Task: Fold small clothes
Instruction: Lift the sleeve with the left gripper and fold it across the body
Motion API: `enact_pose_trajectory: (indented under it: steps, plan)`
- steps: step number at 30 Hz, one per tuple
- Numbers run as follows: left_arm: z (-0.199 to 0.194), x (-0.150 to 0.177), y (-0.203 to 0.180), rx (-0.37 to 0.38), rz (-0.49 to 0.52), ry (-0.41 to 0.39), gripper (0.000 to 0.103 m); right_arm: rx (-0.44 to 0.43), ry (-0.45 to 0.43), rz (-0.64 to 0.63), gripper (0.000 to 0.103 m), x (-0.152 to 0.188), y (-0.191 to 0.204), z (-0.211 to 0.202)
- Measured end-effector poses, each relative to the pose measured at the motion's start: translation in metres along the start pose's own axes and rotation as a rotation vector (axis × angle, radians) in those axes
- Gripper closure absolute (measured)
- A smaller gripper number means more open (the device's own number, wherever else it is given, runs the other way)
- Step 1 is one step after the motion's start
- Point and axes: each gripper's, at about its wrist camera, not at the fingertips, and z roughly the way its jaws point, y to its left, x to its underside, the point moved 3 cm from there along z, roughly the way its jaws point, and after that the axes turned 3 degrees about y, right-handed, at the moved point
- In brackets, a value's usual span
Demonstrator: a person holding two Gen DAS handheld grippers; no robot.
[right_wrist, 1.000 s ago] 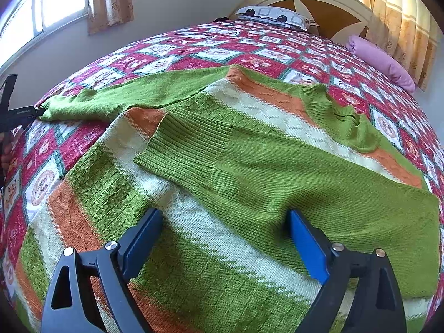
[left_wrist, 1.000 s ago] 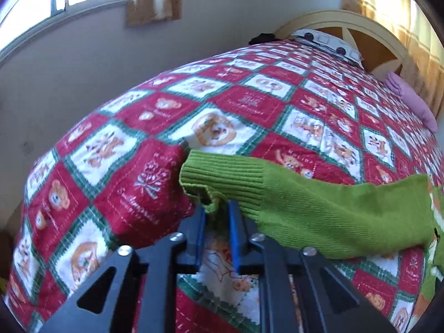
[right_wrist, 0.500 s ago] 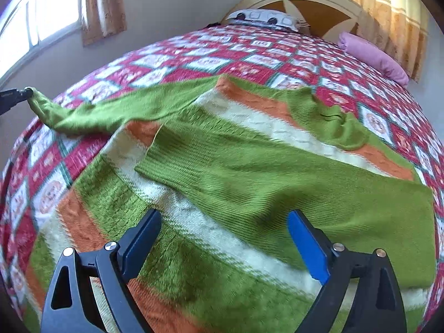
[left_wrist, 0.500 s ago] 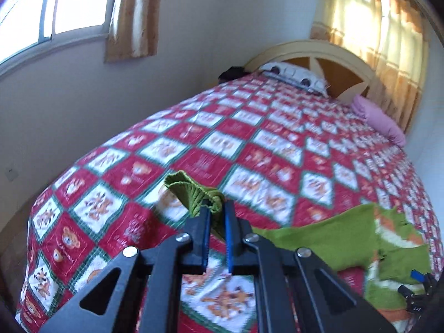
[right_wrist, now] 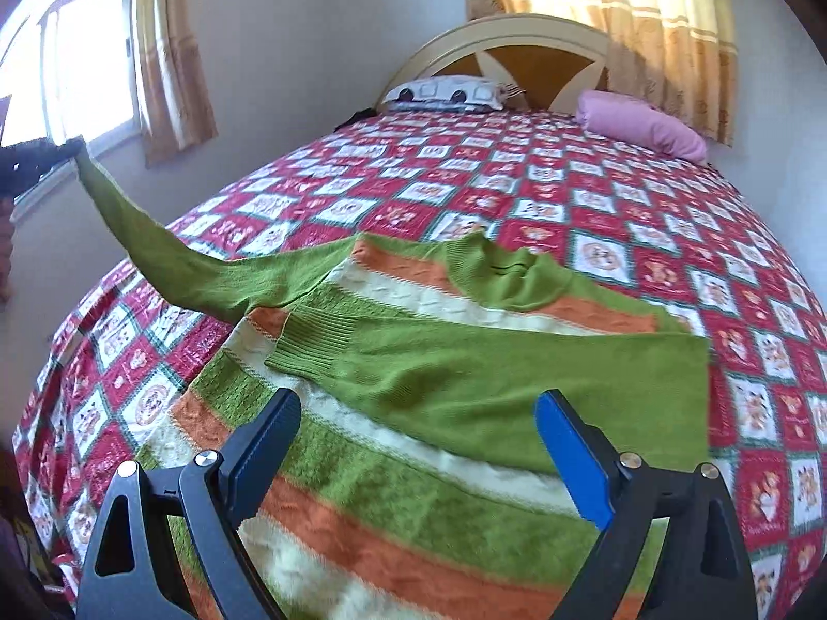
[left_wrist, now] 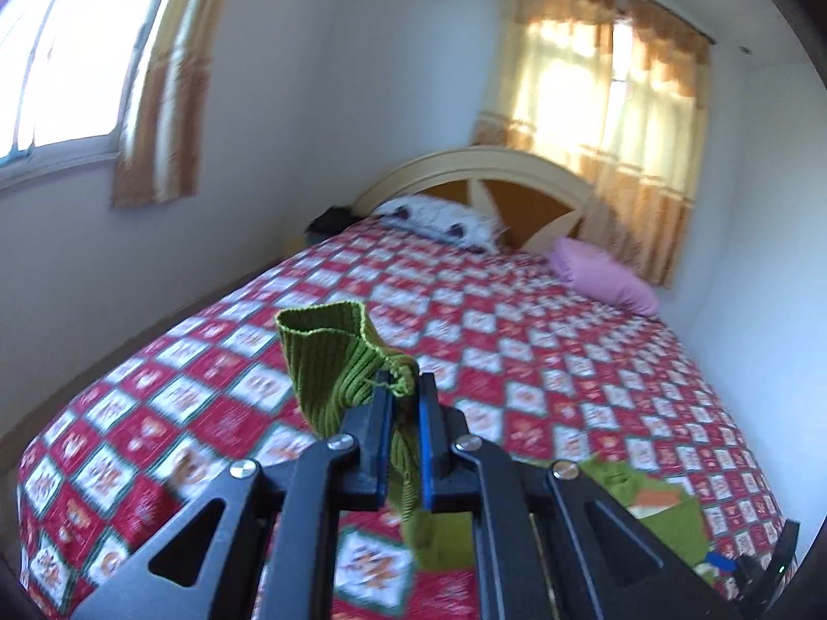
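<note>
Left hand-held gripper (left_wrist: pixel 402 387) is clamped tight on the ribbed cuff (left_wrist: pixel 331 356) of the sweater's left sleeve (right_wrist: pixel 170 258), held up off the bed (right_wrist: pixel 594 196) near its left edge. Sleeve's long axis slopes down rightward to the sweater (right_wrist: pixel 413 413) body, flat at the bed's near edge. Right sleeve (right_wrist: pixel 491 377) lies across the body. Right hand-held gripper (right_wrist: pixel 418 439) hovers right above the body, tilted down, jaws wide, holding nothing. Left hand likely carries the sleeve rightward across.

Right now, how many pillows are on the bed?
2. A white patterned pillow lies against the headboard, left of its middle; a pink pillow lies to its right, near the curtain. Others may be hidden.
</note>
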Motion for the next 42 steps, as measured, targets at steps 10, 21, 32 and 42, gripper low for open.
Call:
enact_pose_trajectory:
  steps: [10,21,32,42]
  plan:
    - [0.004,-0.01,-0.115,0.167,0.122,-0.034,0.094,0.007,-0.008,0.001,0.011,0.033,-0.013,-0.033]
    - [0.032,0.065,-0.261,0.338,0.284,0.076,0.094,0.017,0.037,0.048,0.011,0.078,-0.034,-0.046]
    - [0.086,0.199,-0.353,0.326,0.47,0.31,0.079,0.03,0.063,0.04,0.011,0.119,-0.034,-0.041]
    - [0.055,0.175,-0.255,0.202,0.55,0.125,0.026,-0.006,0.061,0.023,0.011,0.129,-0.028,-0.042]
